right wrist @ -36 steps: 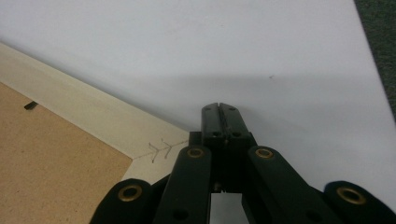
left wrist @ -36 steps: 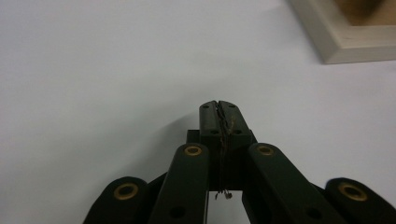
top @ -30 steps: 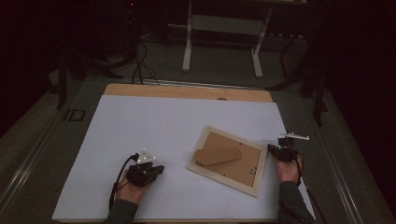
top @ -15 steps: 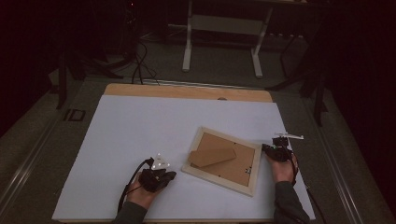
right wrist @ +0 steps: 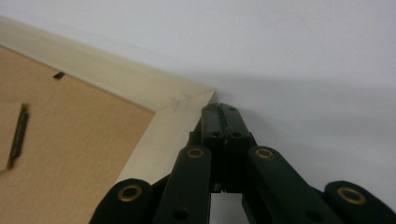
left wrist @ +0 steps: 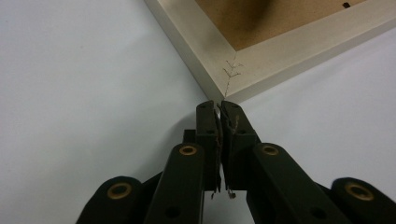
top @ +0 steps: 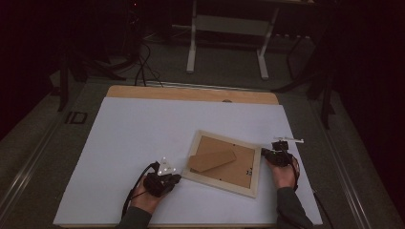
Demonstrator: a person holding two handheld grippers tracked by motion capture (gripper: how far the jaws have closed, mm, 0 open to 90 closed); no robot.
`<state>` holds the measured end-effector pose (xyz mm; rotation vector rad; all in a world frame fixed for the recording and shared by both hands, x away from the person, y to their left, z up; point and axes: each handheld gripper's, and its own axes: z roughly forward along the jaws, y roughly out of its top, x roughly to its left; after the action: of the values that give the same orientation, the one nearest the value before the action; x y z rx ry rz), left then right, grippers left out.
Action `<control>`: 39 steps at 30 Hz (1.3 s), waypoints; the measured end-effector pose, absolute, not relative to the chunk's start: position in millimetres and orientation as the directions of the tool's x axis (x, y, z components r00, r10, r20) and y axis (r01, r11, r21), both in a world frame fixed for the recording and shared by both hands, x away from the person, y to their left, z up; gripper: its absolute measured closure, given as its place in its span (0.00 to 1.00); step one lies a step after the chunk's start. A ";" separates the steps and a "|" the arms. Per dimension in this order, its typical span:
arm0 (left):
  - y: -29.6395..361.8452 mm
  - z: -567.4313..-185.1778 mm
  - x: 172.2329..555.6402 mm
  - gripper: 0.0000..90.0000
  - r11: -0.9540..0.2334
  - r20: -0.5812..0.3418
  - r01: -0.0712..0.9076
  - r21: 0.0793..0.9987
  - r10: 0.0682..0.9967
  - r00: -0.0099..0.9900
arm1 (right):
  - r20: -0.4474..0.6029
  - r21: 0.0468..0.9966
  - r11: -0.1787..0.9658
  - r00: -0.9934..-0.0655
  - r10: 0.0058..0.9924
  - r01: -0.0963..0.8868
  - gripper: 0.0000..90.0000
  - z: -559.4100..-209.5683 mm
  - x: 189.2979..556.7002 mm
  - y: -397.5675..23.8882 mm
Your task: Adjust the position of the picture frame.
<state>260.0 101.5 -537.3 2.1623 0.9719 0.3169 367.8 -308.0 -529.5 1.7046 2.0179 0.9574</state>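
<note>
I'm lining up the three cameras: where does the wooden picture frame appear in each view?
High view: picture frame lies face down right of centre, between both grippers.
Left gripper view: a frame corner at top right, just ahead of the jaws.
Right gripper view: a frame corner at left, beside the jaws.
Shared landmark: the white table sheet.

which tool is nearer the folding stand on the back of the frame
Left. The left tool sits at the frame's near-left corner, close to the stand. The right tool is at the frame's far-right corner, farther from it.
</note>
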 end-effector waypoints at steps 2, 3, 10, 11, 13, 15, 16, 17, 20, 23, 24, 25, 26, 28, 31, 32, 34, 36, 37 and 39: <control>102.1 -537.4 260.0 0.94 -0.441 -0.067 0.550 0.709 0.735 0.675 | 0.171 0.675 0.060 -0.234 0.957 0.736 1.00 -529.8 364.7 -306.0; 102.1 -537.4 260.0 0.94 -0.441 -0.067 0.550 0.709 0.735 0.675 | 0.170 0.677 0.063 -0.238 0.956 0.733 1.00 -530.1 363.6 -305.2; 102.9 -536.8 259.6 0.94 -0.443 -0.061 0.551 0.708 0.738 0.672 | 0.171 0.681 0.080 -0.264 0.949 0.728 1.00 -530.9 355.8 -297.9; 104.2 -536.0 258.8 0.94 -0.453 -0.058 0.551 0.701 0.734 0.677 | 0.174 0.681 0.080 -0.267 0.948 0.728 1.00 -531.1 354.9 -296.5; 105.0 -535.7 257.5 0.97 -0.457 -0.061 0.549 0.700 0.727 0.684 | 0.175 0.684 0.089 -0.282 0.943 0.724 1.00 -531.4 353.3 -293.8; 105.2 -535.4 257.1 1.00 -0.462 -0.060 0.548 0.698 0.724 0.687 | 0.176 0.685 0.094 -0.289 0.941 0.722 1.00 -531.6 352.8 -293.1; 105.8 -535.3 256.4 1.00 -0.468 -0.052 0.543 0.697 0.722 0.690 | 0.175 0.685 0.096 -0.291 0.941 0.722 1.00 -531.7 352.1 -292.0; 106.2 -535.3 256.5 1.00 -0.468 -0.054 0.545 0.696 0.722 0.689 | 0.179 0.687 0.098 -0.298 0.938 0.720 1.00 -531.9 350.6 -290.5; 107.7 -535.4 257.1 1.00 -0.459 -0.059 0.554 0.694 0.731 0.679 | 0.185 0.688 0.106 -0.315 0.931 0.718 1.00 -532.5 346.0 -286.4; 109.8 -535.4 258.0 1.00 -0.450 -0.068 0.563 0.693 0.737 0.673 | 0.192 0.690 0.102 -0.317 0.929 0.717 1.00 -533.2 342.2 -283.4; 110.8 -535.5 258.4 1.00 -0.445 -0.074 0.568 0.693 0.739 0.669 | 0.195 0.692 0.099 -0.316 0.928 0.715 1.00 -533.8 339.9 -282.1; 111.3 -535.4 258.7 1.00 -0.443 -0.079 0.571 0.691 0.739 0.669 | 0.197 0.695 0.097 -0.319 0.927 0.712 1.00 -534.5 336.0 -279.7; 111.5 -535.7 259.0 1.00 -0.433 -0.084 0.576 0.694 0.745 0.662 | 0.197 0.697 0.100 -0.324 0.926 0.710 1.00 -534.5 333.9 -278.5; 111.7 -535.7 258.8 1.00 -0.433 -0.082 0.576 0.693 0.747 0.659 | 0.201 0.693 0.100 -0.324 0.924 0.714 1.00 -534.2 328.7 -275.7; 113.0 -535.7 258.7 1.00 -0.429 -0.086 0.581 0.691 0.750 0.656 | 0.193 0.684 0.116 -0.333 0.923 0.720 1.00 -532.9 320.9 -272.5; 113.5 -535.9 258.7 1.00 -0.425 -0.090 0.583 0.693 0.751 0.655 | 0.193 0.683 0.122 -0.339 0.921 0.720 1.00 -532.8 319.4 -272.6; 113.5 -535.8 258.6 1.00 -0.427 -0.088 0.582 0.692 0.750 0.655 | 0.192 0.675 0.133 -0.347 0.918 0.725 1.00 -531.7 315.9 -272.5; 113.0 -535.7 258.5 1.00 -0.428 -0.084 0.583 0.691 0.753 0.653 | 0.200 0.660 0.131 -0.341 0.919 0.740 1.00 -530.3 309.0 -271.9; 112.7 -535.8 258.3 1.00 -0.425 -0.084 0.583 0.692 0.755 0.651 | 0.200 0.660 0.131 -0.341 0.919 0.740 1.00 -530.3 309.0 -271.9; 112.8 -535.8 258.5 1.00 -0.425 -0.085 0.583 0.692 0.755 0.651 | 0.198 0.652 0.141 -0.346 0.917 0.745 1.00 -529.2 304.2 -271.8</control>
<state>258.5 112.8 -535.8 2.1571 1.0334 0.3104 304.2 -271.8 -529.2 1.6261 2.1706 1.0026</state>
